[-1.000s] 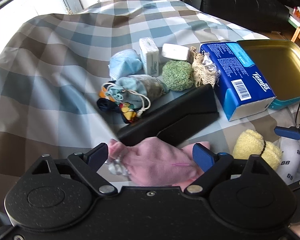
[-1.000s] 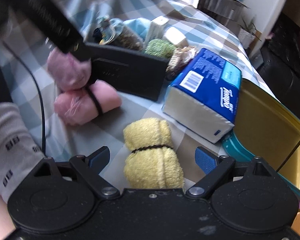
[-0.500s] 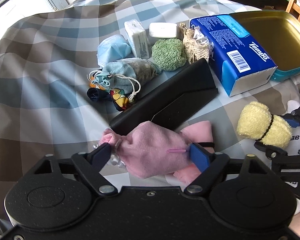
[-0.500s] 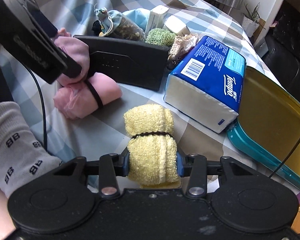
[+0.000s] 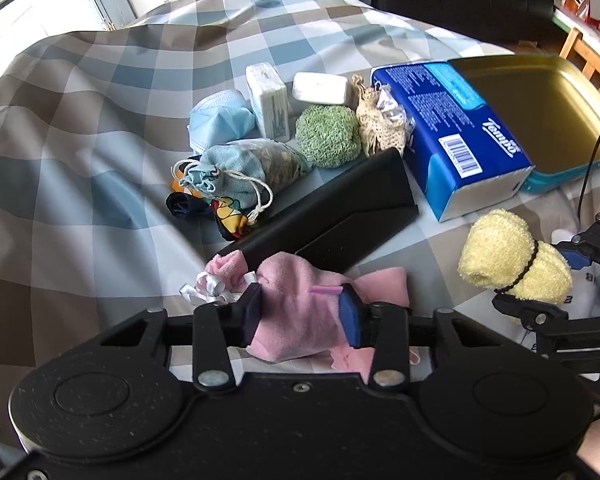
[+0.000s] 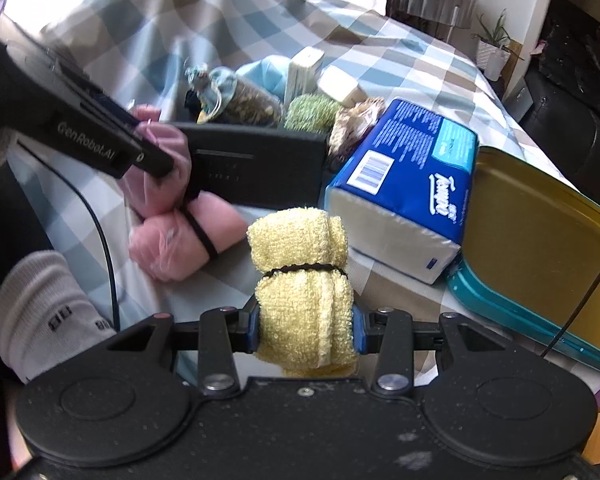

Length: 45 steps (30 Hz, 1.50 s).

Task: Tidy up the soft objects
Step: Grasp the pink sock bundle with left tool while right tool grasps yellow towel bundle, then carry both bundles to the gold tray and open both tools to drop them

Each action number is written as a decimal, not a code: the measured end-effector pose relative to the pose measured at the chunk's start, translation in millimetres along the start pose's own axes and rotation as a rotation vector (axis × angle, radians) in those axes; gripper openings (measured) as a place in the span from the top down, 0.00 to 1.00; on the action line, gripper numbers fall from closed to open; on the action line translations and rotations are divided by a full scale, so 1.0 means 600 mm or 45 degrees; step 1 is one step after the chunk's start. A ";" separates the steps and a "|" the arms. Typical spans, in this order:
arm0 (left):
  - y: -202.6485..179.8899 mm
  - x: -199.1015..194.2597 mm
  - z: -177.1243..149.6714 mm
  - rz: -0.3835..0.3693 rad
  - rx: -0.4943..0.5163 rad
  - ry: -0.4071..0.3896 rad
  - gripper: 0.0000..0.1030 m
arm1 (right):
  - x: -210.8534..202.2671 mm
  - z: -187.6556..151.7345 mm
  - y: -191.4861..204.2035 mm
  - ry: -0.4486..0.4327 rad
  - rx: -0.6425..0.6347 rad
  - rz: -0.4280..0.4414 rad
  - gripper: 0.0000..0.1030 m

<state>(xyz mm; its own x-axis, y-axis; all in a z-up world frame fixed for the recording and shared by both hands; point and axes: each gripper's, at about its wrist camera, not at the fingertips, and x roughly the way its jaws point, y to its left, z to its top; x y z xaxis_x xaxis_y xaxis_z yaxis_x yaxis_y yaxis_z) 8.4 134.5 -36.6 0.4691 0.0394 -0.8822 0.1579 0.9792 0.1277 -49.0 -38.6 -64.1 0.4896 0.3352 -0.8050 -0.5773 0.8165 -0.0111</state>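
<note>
My left gripper (image 5: 302,314) is shut on a pink drawstring pouch (image 5: 296,308) with a white ribbon, lifted just off the checked cloth; it also shows in the right wrist view (image 6: 160,168). A pink rolled towel (image 6: 180,240) with a black band lies below it. My right gripper (image 6: 306,330) is shut on a yellow rolled towel (image 6: 300,272) with a black band, also seen in the left wrist view (image 5: 512,256). An open gold tin with a teal rim (image 5: 540,108) lies at the right.
A blue Tempo tissue pack (image 5: 456,136) lies beside the tin. A black case (image 5: 332,216), green scrubber (image 5: 326,136), mesh herb bag (image 5: 244,168), blue mask (image 5: 220,120), small tissue pack (image 5: 268,100), soap (image 5: 320,88) and white sock (image 6: 40,312) lie around.
Both grippers closed: the left on the pink pouch, the right on the yellow towel roll. Both bundles have risen slightly off the cloth.
</note>
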 end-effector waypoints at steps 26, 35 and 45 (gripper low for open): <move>0.018 -0.092 0.035 -0.193 -0.318 -0.198 0.63 | -0.139 0.072 -0.182 -0.389 0.446 -0.245 0.61; -0.018 -0.116 0.054 -0.189 -0.305 -0.225 0.63 | -0.169 0.107 -0.292 -0.396 0.505 -0.431 0.61; -0.091 -0.102 0.129 -0.243 -0.261 -0.223 0.63 | -0.176 0.094 -0.387 -0.303 0.717 -0.508 0.61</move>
<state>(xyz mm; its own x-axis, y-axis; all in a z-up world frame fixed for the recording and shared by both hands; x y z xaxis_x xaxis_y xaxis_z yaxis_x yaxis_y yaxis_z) 38.3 63.0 45.7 0.5932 -0.1664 -0.7877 0.0876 0.9859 -0.1423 70.0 -237.3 57.0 0.7584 0.0028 -0.6518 0.0667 0.9944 0.0819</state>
